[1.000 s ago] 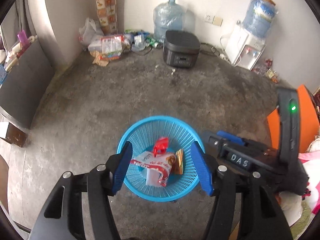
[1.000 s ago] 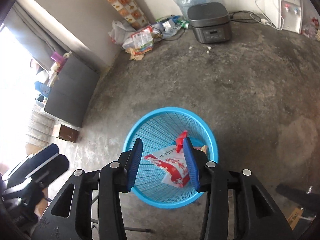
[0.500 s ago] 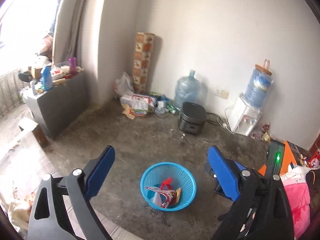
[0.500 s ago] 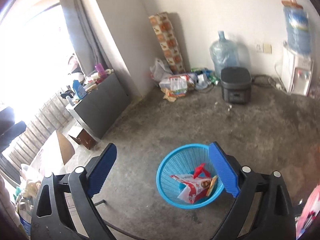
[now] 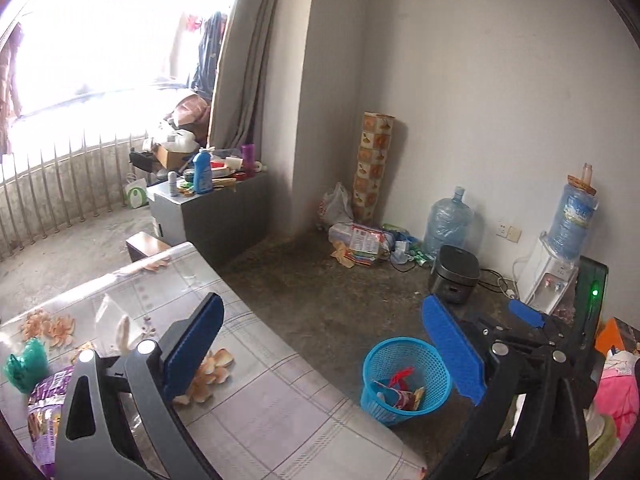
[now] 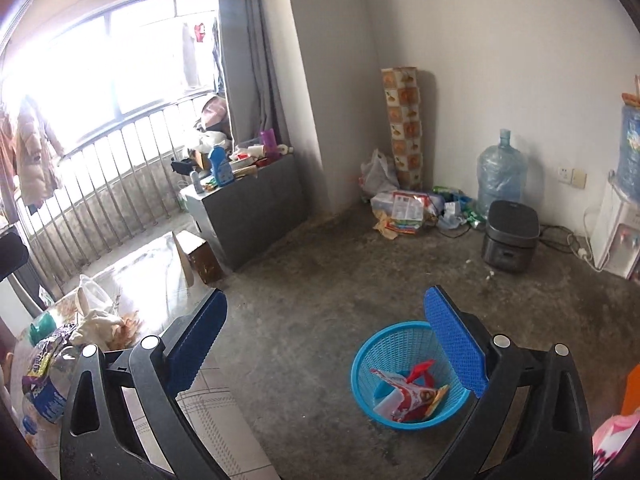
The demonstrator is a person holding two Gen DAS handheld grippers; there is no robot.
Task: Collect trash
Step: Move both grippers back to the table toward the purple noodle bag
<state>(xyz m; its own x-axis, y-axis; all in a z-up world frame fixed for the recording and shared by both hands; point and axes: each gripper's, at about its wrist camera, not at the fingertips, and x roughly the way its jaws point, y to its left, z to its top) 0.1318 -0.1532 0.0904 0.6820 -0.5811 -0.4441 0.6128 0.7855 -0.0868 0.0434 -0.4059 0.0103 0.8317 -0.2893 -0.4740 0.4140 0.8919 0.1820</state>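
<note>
You held both tongs, left (image 5: 324,354) and right (image 6: 326,350), spread apart and empty, above the round blue plastic mesh basket (image 6: 368,384) of wrappers on the concrete floor (image 6: 320,280), right of the desk (image 5: 260,392).
</note>
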